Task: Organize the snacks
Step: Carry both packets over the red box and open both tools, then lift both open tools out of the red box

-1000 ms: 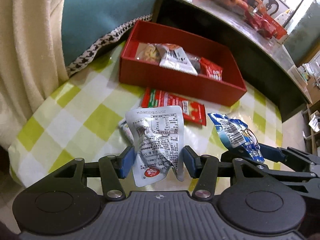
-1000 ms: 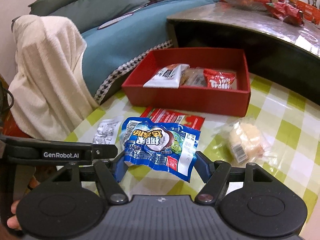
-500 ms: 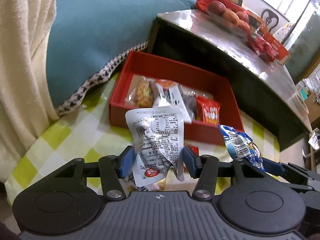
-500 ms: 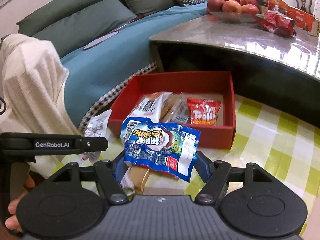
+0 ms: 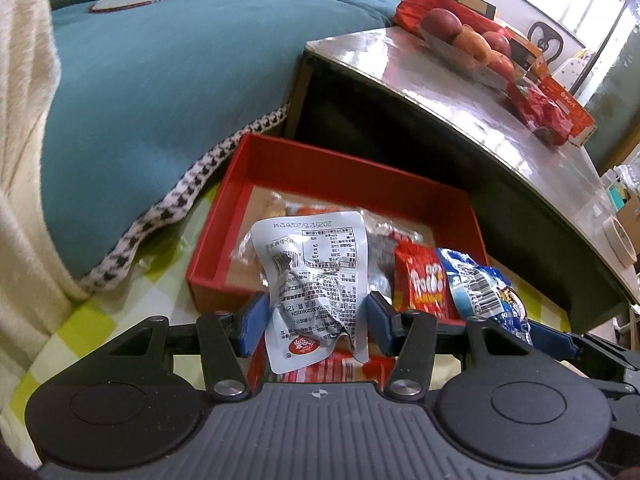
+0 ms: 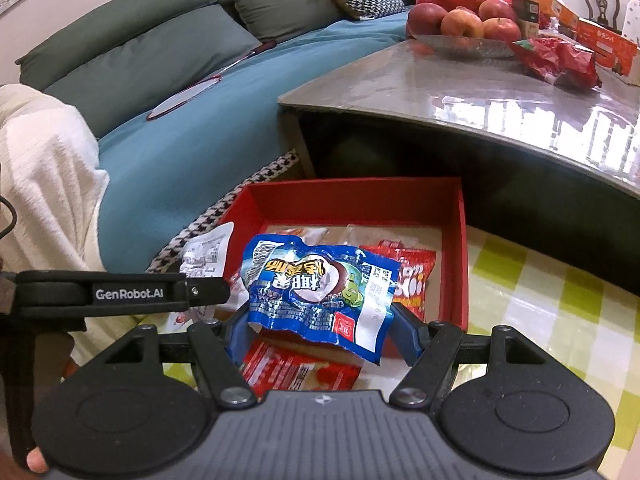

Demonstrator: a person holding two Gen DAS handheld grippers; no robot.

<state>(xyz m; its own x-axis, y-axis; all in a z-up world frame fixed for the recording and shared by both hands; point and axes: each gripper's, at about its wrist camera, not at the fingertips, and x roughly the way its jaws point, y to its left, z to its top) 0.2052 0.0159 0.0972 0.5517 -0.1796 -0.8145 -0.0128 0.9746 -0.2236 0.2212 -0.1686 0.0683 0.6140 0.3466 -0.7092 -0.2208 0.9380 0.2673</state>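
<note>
Left gripper (image 5: 314,318) is clenching a silver packet (image 5: 316,288), right gripper (image 6: 320,330) a blue packet (image 6: 320,288), both seemingly hovering above the red box's (image 6: 456,248) near edge.

"GenRobot.AI" on the left gripper (image 6: 136,293); "2025" on silver packet (image 5: 316,276).

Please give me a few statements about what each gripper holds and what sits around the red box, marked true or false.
1. The left gripper holds a silver snack packet. True.
2. The right gripper is empty. False: it is shut on a blue snack packet.
3. The red box already contains snacks. True.
4. The apples sit inside the red box. False: they are in a dish on the glossy table behind it.
5. A red packet lies on the checked cloth in front of the box. True.
</note>
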